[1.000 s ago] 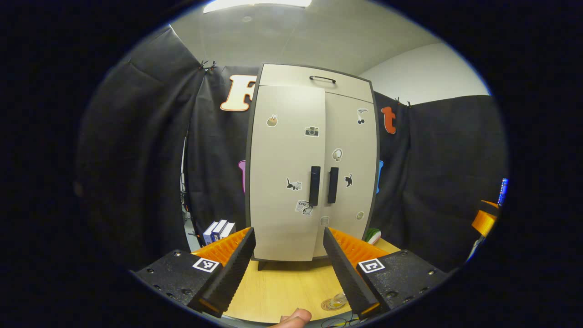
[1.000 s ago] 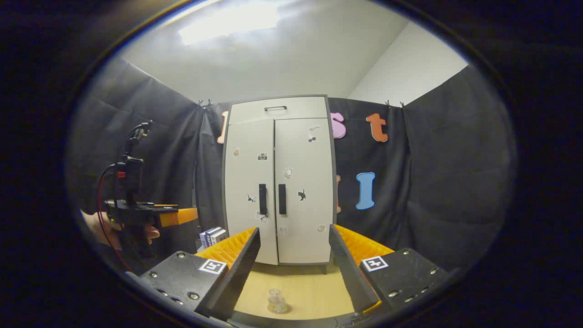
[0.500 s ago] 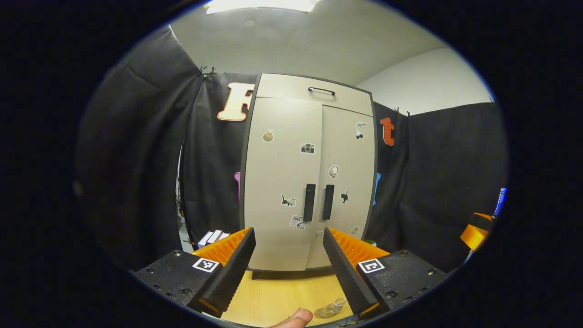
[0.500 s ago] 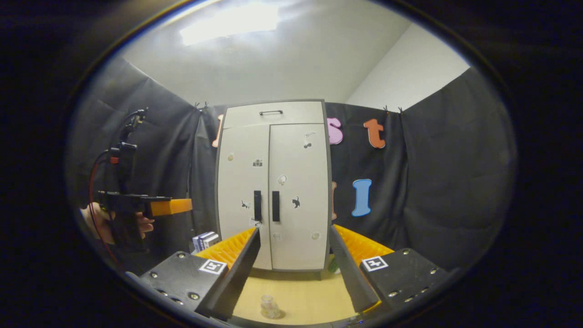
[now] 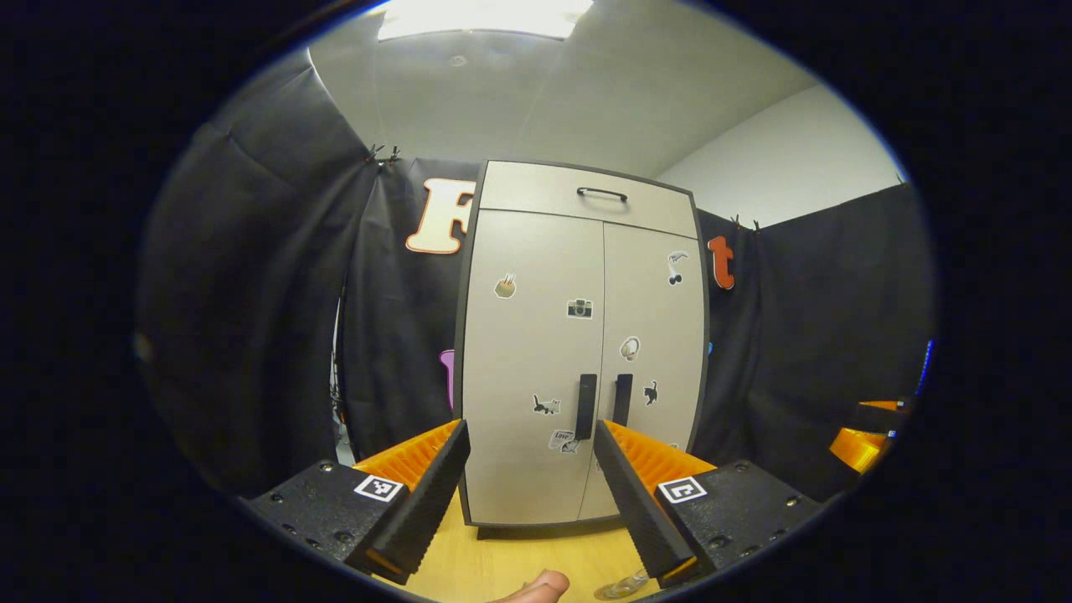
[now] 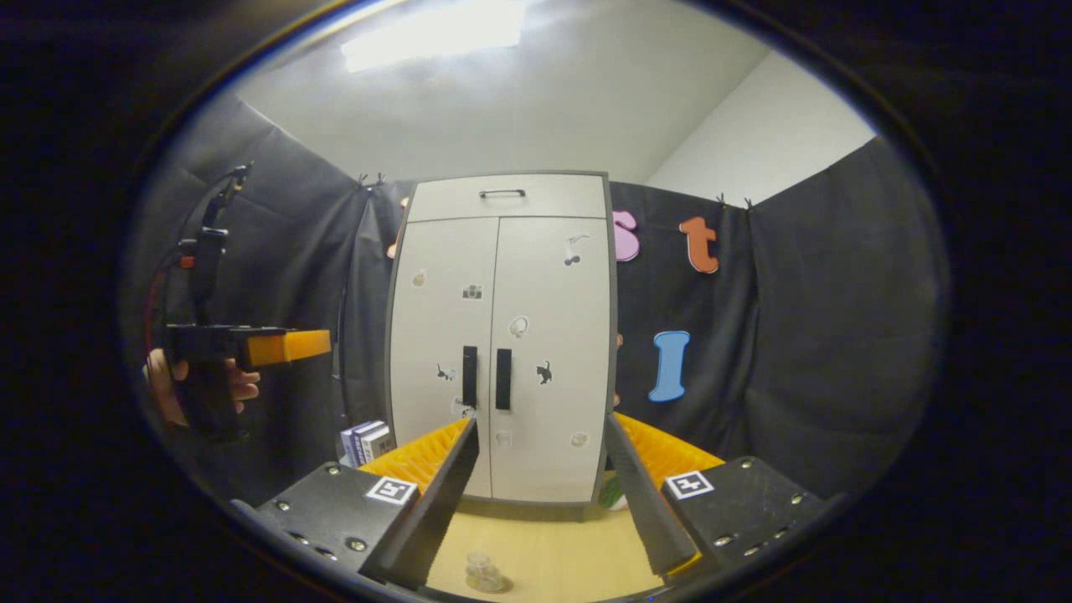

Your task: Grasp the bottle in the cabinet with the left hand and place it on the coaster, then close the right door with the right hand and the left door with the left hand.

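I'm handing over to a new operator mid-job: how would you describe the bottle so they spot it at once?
Start at the tall pale cabinet with both doors shut, then look down to the wooden table in front of it. The bottle stands there alone, small and clear, the table's only see-through item.

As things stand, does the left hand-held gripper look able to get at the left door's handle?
Probably yes. The left hand-held gripper is open and faces the closed cabinet, with the left door's handle just above its fingers and only bare table between. It would need to rise and advance.
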